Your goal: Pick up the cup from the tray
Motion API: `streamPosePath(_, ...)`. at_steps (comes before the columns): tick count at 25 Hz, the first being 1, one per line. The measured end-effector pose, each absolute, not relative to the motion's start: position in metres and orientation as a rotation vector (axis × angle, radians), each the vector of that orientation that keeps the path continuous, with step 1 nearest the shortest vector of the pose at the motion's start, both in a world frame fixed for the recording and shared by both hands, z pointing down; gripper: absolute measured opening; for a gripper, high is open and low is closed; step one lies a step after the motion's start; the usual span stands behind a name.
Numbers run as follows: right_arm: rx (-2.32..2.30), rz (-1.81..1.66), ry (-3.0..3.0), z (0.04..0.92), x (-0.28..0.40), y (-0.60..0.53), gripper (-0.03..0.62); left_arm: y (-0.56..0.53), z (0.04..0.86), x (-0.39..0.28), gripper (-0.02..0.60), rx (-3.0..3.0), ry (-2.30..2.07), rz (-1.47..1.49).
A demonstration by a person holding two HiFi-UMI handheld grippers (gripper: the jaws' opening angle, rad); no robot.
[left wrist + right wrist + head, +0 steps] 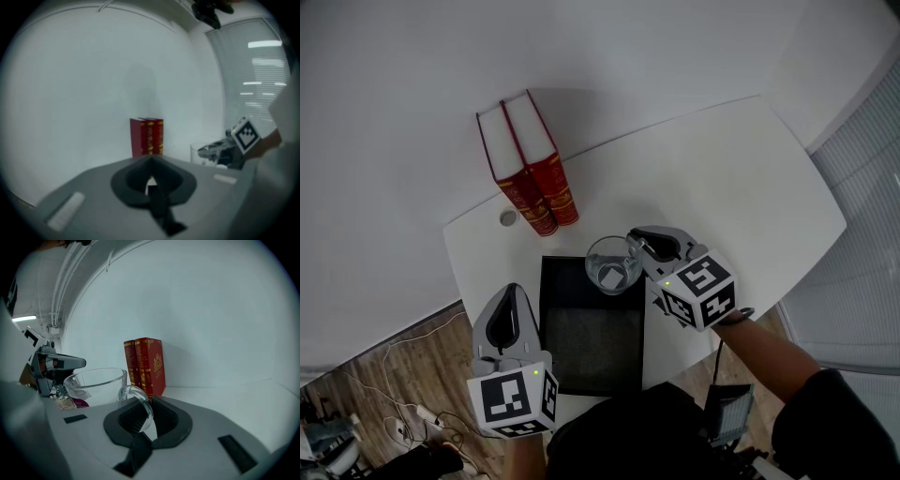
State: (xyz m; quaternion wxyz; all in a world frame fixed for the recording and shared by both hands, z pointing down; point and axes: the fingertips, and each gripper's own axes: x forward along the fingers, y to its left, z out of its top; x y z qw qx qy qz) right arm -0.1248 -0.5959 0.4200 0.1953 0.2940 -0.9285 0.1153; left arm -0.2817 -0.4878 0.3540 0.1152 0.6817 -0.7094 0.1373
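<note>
A clear glass cup with a handle is over the far end of the black tray. My right gripper is shut on the cup's handle from the right. In the right gripper view the handle runs between the jaws, with the cup's bowl to their left. Something small and pale lies inside the cup. I cannot tell whether its base touches the tray. My left gripper is left of the tray, shut and holding nothing. In its own view the left gripper shows closed jaws, with the cup far right.
Two red books stand upright at the table's far left corner, beyond the tray. A small round disc lies beside them. The white table extends to the right. Cables lie on the wooden floor at lower left.
</note>
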Motion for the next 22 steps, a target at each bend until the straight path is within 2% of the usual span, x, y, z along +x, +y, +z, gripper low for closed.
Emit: streamPosePath(22,0.833,0.357,-2.700,0.301,-0.131,-0.586,0.031,-0.486,0.322,-0.275,0.002,2.075,-2.094,0.343)
